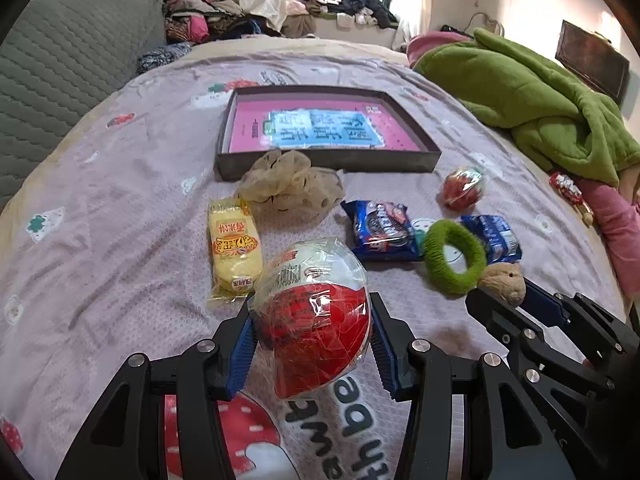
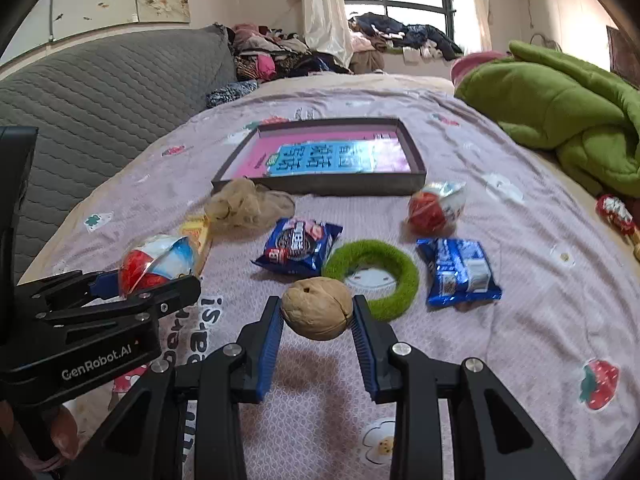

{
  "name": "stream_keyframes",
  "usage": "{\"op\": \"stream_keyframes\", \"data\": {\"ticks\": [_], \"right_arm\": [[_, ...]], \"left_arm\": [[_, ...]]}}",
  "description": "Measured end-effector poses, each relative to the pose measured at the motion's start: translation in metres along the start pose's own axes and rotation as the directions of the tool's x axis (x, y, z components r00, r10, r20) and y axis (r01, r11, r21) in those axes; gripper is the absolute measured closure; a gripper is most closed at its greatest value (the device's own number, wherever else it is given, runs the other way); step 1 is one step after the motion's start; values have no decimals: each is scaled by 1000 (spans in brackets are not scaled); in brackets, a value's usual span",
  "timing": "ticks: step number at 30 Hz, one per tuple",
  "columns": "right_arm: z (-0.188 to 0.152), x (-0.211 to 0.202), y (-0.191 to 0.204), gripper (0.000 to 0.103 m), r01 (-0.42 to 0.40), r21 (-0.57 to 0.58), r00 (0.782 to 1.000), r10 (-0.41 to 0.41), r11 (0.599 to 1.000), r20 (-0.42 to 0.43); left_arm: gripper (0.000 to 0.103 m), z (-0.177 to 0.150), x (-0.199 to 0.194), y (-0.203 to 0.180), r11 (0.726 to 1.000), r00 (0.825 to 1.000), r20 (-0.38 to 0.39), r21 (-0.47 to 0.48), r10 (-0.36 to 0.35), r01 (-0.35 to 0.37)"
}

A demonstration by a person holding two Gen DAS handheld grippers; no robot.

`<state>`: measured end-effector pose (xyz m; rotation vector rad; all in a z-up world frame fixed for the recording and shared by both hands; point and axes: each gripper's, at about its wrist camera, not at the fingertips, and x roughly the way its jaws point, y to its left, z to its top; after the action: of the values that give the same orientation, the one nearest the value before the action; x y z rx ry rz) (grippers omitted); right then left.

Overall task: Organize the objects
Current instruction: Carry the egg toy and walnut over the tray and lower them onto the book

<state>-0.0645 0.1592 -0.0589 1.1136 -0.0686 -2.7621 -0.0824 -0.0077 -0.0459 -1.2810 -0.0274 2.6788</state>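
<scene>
My left gripper (image 1: pixel 312 332) is shut on a red and white wrapped egg toy (image 1: pixel 316 312) and holds it above the bedspread; the egg also shows in the right wrist view (image 2: pixel 154 264). My right gripper (image 2: pixel 318 320) is shut on a walnut (image 2: pixel 317 307), which also shows in the left wrist view (image 1: pixel 502 277). A shallow dark tray (image 1: pixel 328 162) with a pink and blue sheet inside lies further back, and it shows in the right wrist view too (image 2: pixel 320 186).
On the bedspread lie a yellow snack pack (image 1: pixel 234 248), a beige net pouch (image 1: pixel 288 184), two blue cookie packs (image 2: pixel 298 246) (image 2: pixel 458 272), a green ring (image 2: pixel 374 272) and a second wrapped egg (image 2: pixel 436 206). A green blanket (image 2: pixel 560 112) is at the right.
</scene>
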Motion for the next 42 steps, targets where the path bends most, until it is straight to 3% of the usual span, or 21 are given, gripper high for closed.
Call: {"op": "stream_keyframes", "data": {"ticks": [11, 22, 33, 42], "right_arm": [[23, -34, -8, 68, 10, -28, 997, -8, 1000, 79], [50, -48, -10, 68, 19, -51, 993, -13, 999, 119], [115, -31, -21, 68, 0, -105, 992, 13, 995, 127], [182, 7, -23, 68, -2, -166, 992, 24, 986, 127]], "left_arm": [[50, 9, -45, -10, 998, 995, 82, -35, 63, -61], [50, 35, -58, -19, 997, 990, 116, -27, 79, -77], [50, 110, -57, -19, 997, 978, 192, -12, 82, -81], [50, 181, -25, -8, 996, 977, 196, -2, 88, -89]]}}
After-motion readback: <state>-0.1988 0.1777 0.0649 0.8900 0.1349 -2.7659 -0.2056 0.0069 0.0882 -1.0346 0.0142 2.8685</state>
